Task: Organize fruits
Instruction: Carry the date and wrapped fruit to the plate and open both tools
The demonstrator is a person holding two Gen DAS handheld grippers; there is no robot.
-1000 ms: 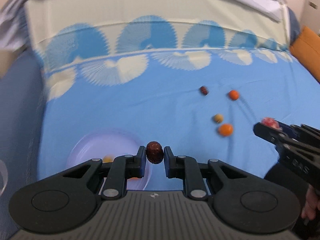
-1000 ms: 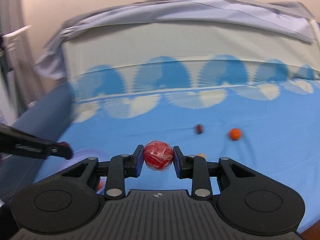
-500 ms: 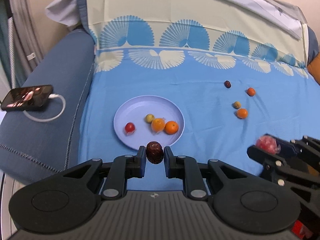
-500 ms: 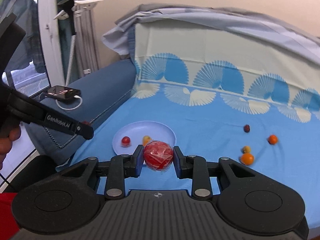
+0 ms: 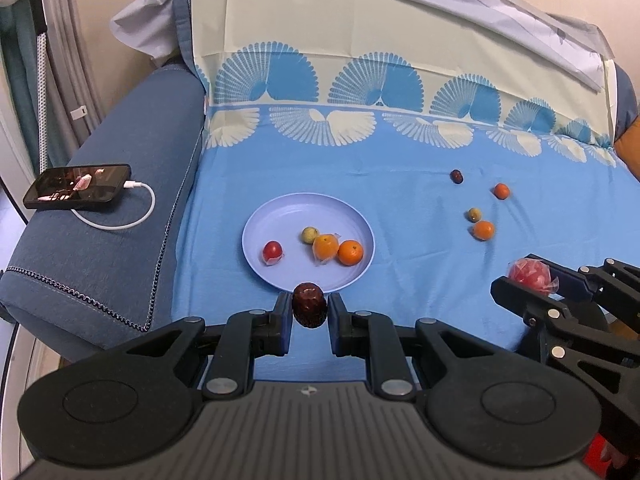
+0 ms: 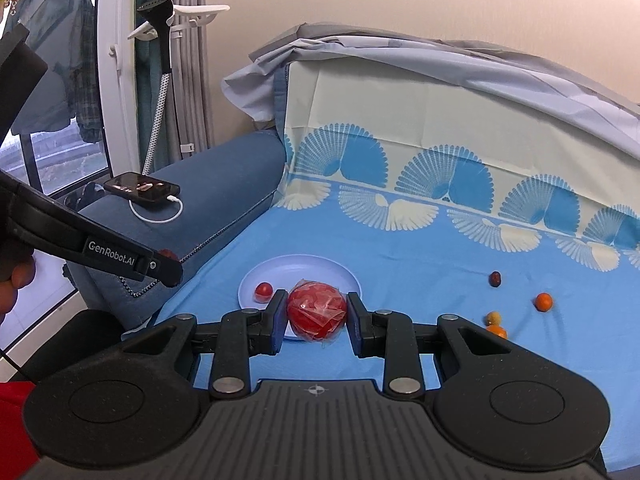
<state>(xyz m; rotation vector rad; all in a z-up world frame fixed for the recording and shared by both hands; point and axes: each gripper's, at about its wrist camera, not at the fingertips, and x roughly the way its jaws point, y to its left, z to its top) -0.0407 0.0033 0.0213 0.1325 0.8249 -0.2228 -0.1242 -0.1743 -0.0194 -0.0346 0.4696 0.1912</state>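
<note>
You were mid-delivery, both tongs loaded and aimed toward the plate (image 5: 256, 216). Your left tongs (image 5: 310, 312) were clamped narrow on a dark red, wrinkled date-like fruit (image 5: 309, 309), just short of the plate's near rim. Your right tongs (image 6: 316, 316) pinched a round red fruit in crinkly clear wrap (image 6: 316, 310), well to the right of the plate.

The lilac plate, smooth and shallow, sat on the blue patterned sheet (image 5: 400, 184) covering the sofa seat. It already held a small red fruit (image 5: 272, 251), a pale greenish one (image 5: 309, 235), a wrapped orange (image 5: 325, 246) and a bare, dimpled orange (image 5: 350, 252). Four small fruits (image 5: 483, 230) remained loose on the sheet, well apart from the plate.

Next, I judge, you needed to carry each fruit over bare plate and release low, since round fruit rolls easily.
</note>
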